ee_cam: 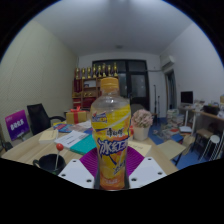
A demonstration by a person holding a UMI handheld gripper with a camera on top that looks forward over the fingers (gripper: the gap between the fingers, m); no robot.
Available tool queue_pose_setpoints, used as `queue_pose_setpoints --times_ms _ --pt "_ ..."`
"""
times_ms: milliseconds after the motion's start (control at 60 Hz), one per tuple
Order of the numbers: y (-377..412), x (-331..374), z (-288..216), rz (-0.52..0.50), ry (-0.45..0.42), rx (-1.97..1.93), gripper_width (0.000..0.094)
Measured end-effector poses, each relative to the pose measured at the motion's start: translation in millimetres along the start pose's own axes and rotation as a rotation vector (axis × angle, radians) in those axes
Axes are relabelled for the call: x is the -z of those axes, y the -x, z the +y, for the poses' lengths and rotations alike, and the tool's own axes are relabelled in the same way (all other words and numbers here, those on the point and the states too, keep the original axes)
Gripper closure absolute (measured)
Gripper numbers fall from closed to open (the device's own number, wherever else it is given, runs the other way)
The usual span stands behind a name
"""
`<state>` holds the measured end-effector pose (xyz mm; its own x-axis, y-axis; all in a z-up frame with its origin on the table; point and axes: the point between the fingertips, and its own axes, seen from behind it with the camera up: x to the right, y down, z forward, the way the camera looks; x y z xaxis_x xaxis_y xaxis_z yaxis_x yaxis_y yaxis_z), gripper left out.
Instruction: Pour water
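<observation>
A clear bottle [111, 135] of yellow-orange drink with a yellow cap and a blue and yellow label stands upright between my fingers. My gripper [111, 172] is shut on the bottle's lower part, with the purple pads [91, 160] pressed on both sides. The bottle is held up above the table [30, 150]. A dark round cup [49, 162] sits on the table down to the left of the bottle.
The wooden table carries boxes, books and a teal item [76, 146] to the left. A chair [38, 118] and a purple screen [17, 124] stand at the left. A cabinet with bottles on top [95, 82] lines the far wall. Desks with monitors [190, 105] stand at the right.
</observation>
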<state>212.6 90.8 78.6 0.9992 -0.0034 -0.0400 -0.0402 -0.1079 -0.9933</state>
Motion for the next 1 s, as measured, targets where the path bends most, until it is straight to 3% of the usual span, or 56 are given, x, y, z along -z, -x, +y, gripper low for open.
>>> queue_pose_setpoints --times_ms 133,217,417,583,683,833,1000 --pt "7 -22 8 -0.062 0.045 -0.061 0.0599" --pt "5 -26 28 -0.039 0.081 -0.013 0.0586" --pt "-2 -8 21 -0.033 0.096 0.016 0.0597" --pt "-3 -6 25 -0.021 0.108 0.002 0.0411" --pt "-3 5 29 -0.033 0.133 -0.037 0.008" --pt "-24 58 26 0.003 0.142 -0.113 0.0098" --pt "-34 152 4 -0.003 0.073 -0.113 0.0099"
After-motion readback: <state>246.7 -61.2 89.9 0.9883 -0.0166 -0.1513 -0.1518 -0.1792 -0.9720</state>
